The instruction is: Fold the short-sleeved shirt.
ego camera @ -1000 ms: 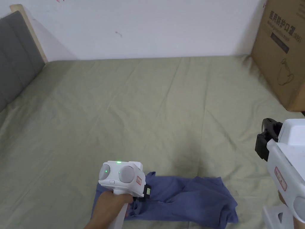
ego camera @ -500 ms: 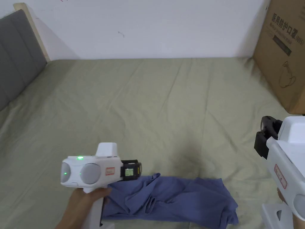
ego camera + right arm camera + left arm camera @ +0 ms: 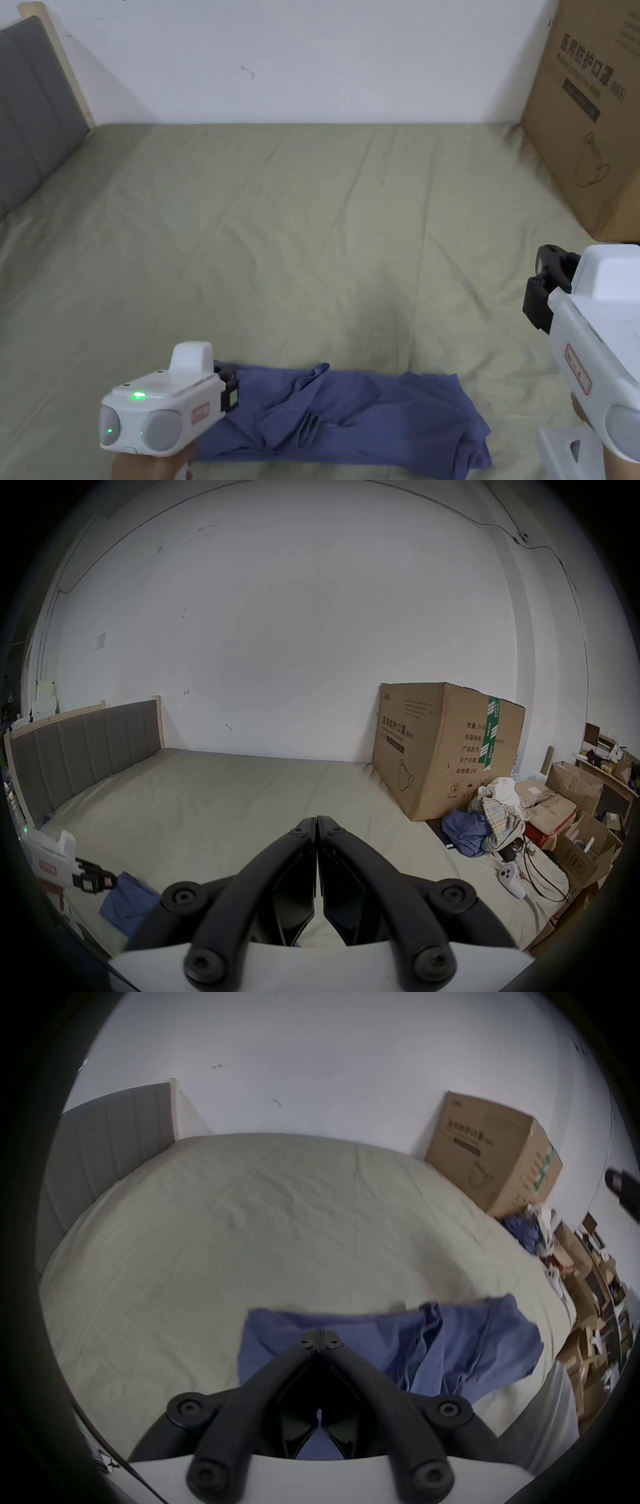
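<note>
The blue short-sleeved shirt (image 3: 362, 419) lies crumpled in a long strip near the front edge of the green bed sheet (image 3: 281, 237). My left gripper (image 3: 232, 392) sits at the shirt's left end with its jaws shut. In the left gripper view its tips (image 3: 320, 1333) meet just above the blue cloth (image 3: 450, 1342), and I see no fabric pinched between them. The right gripper view shows the left gripper (image 3: 107, 882) beside the shirt's edge (image 3: 128, 902). My right gripper (image 3: 539, 294) is held in the air at the far right, well away from the shirt, jaws shut (image 3: 317, 817) and holding nothing.
A large cardboard box (image 3: 587, 119) stands on the bed's far right corner. A grey headboard (image 3: 31, 125) runs along the left. A pile of clothes (image 3: 491, 819), a white controller (image 3: 510, 878) and cables lie to the right.
The left gripper has pulled back left and toward the front, from the shirt's middle to its left end. The shirt now lies more spread out to the left. The right gripper barely moved.
</note>
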Demonstrator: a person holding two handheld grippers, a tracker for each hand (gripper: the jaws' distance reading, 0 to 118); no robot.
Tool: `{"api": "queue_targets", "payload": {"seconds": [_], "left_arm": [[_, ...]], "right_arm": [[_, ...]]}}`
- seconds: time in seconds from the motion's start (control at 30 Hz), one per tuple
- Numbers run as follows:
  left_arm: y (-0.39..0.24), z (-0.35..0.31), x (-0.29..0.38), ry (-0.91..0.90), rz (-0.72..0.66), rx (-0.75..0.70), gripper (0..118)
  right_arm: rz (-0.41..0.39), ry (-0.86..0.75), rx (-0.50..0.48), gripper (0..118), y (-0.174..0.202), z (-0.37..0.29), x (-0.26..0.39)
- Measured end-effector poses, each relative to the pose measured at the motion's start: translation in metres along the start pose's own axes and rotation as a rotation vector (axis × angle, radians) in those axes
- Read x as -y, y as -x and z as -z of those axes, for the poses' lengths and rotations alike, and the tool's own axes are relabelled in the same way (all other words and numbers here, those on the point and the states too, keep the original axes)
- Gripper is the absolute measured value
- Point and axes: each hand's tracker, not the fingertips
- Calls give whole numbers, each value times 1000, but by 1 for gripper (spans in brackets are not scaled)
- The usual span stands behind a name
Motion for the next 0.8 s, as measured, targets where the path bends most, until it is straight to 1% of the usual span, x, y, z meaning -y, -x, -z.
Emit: {"api": "queue_targets", "payload": {"seconds": [0.23,0.33,0.37,0.53,0.67,0.8], "left_arm": [[-43,36,32,133,59,72,0],[-67,41,31,128,102,87,0],[-74,41,29,131,115,112,0],[-97,45,28,124,131,140,0],[-91,46,25,128,103,148,0],[-64,22,6,75,-11,209,0]], "right_arm": [[-8,6,23,0,-10,-3,1],[-8,8,37,0,-14,-5,2],[-6,7,42,0,-15,-5,3],[-4,15,54,0,-19,-5,4],[-5,19,58,0,-20,-6,5],[-6,19,52,0,-18,-3,3]]}}
